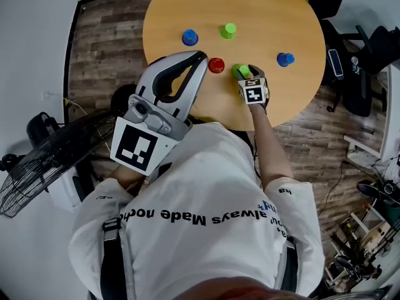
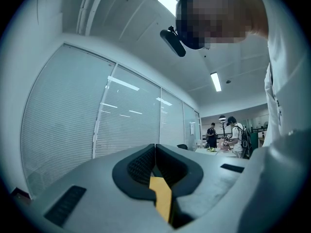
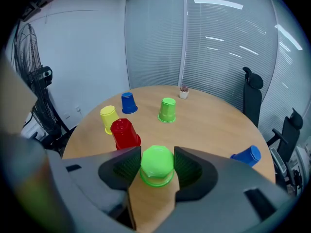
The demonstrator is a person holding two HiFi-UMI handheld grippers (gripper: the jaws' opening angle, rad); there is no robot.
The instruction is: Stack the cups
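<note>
Right gripper view: the round wooden surface (image 3: 214,125) carries everything. The left gripper (image 2: 155,149) is off to the side with its jaws clenched on nothing. The right gripper (image 3: 156,153) jaws grasp the light-green cup (image 3: 156,166), which is upside down just right of the red cup (image 3: 124,133).

Risks: the grip sits high on a tapered wall, so the cup may slip or tilt, and a careless swing could clip the red cup.

- Yellow cup (image 3: 108,118): just behind the red cup.
- Blue cup (image 3: 128,102) and second green cup (image 3: 167,109): farther behind the red cup.
- Tipped blue cup (image 3: 247,155): lying well to its right.

No cup shows any contents. The small pot (image 3: 183,92) far behind probably holds a plant.
</note>
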